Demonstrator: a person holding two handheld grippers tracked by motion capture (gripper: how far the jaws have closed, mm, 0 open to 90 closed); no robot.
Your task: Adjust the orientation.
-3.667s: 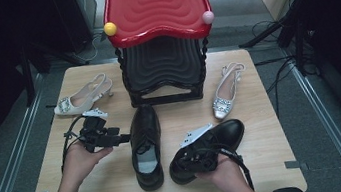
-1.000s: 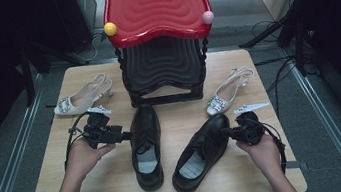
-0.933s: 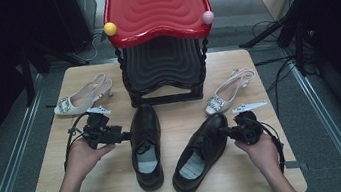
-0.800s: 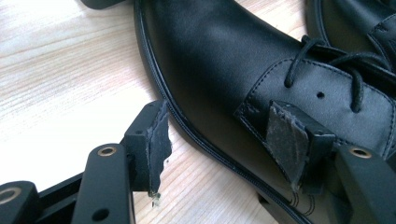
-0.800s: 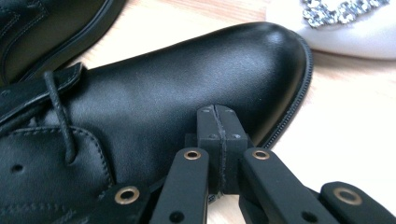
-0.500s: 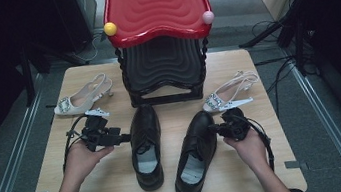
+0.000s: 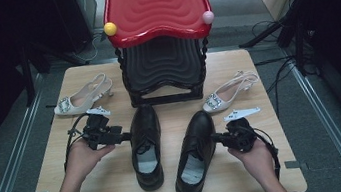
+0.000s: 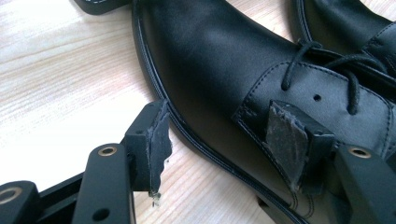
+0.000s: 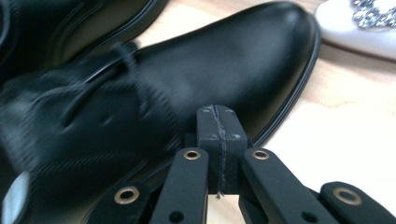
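Two black shoes, left gripper (image 8: 215,154) jaws spread at left shoe (image 7: 146,145), right gripper (image 9: 217,126) jaws pressed together, seemingly against right shoe (image 7: 194,153).

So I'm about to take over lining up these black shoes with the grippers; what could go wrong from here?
The right gripper, jaws shut, only pushes the right black shoe, so it could skid askew or bump the left black shoe close beside it. The left gripper stands open around that shoe's edge without clamping, so it may not brace it. The white heeled shoe nearby could get knocked.
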